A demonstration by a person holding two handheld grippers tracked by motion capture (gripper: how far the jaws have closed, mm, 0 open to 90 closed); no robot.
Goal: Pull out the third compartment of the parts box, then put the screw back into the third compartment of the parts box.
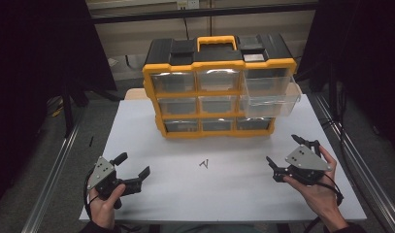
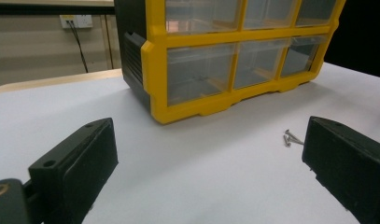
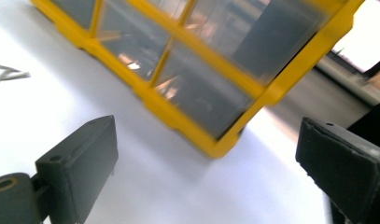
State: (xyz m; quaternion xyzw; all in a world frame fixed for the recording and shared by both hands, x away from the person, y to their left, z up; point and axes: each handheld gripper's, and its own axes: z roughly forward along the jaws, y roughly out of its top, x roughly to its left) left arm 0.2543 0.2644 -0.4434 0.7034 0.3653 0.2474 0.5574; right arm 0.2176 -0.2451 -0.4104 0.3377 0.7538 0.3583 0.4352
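Overhead, high view: a white tabletop [image 1: 151,131] carries a yellow and black drawer cabinet [image 1: 219,87] at its far middle, three rows of three clear drawers.
Open drawer, high view: the top right drawer [image 1: 270,94] stands pulled out toward the person, past the cabinet front.
Screws, high view: a few small screws [image 1: 204,163] lie on the tabletop in front of the cabinet, between the two grippers and well apart from both.
Left gripper, high view: the left gripper [image 1: 135,168] is held in a hand [image 1: 105,206] at the near left, jaws spread, nothing between them.
Right gripper, high view: the right gripper [image 1: 284,153] is held in a hand [image 1: 319,194] at the near right, jaws spread and empty.
Left gripper view: both black jaws stand wide apart low over the tabletop [image 2: 215,177]; the screws [image 2: 290,138] lie just beside the right-hand jaw; the cabinet [image 2: 225,60] stands beyond.
Right gripper view: the jaws are wide apart; the cabinet's lower corner [image 3: 215,144] lies ahead, tilted in the frame; the screws [image 3: 10,73] show blurred at the left edge.
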